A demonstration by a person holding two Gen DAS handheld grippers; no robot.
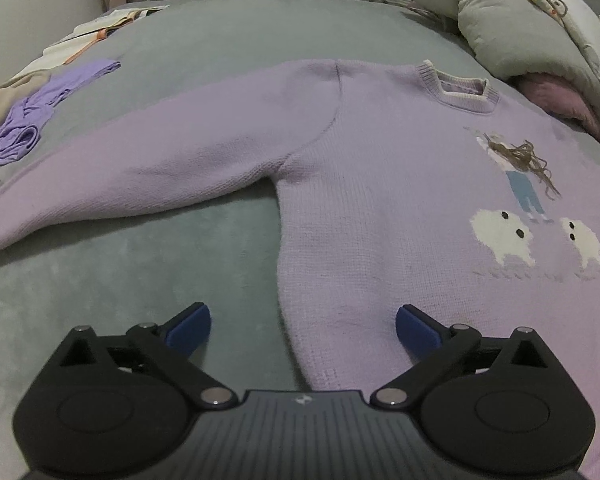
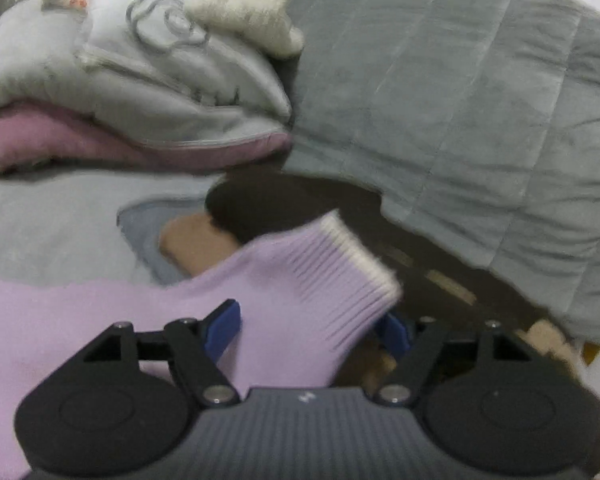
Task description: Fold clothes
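Observation:
A lilac knitted sweater (image 1: 380,184) lies flat on the grey-green bed (image 1: 120,280), front up, with a girl and two white sheep knitted on it. One sleeve (image 1: 160,160) stretches out to the left. My left gripper (image 1: 303,320) hovers open over the sweater's lower left edge; nothing is between its blue pads (image 1: 192,326). In the right wrist view the other sleeve's ribbed cuff (image 2: 340,280) lies between the fingers of my right gripper (image 2: 312,330), whose jaws stand apart without pressing it.
A crumpled purple garment (image 1: 28,120) and a pile of light clothes (image 1: 80,36) lie at the far left. Grey pillows (image 1: 500,28) and pink bedding (image 2: 60,140) are stacked beyond the collar. A grey quilt (image 2: 460,100) hangs right of the cuff, above a dark object (image 2: 284,204).

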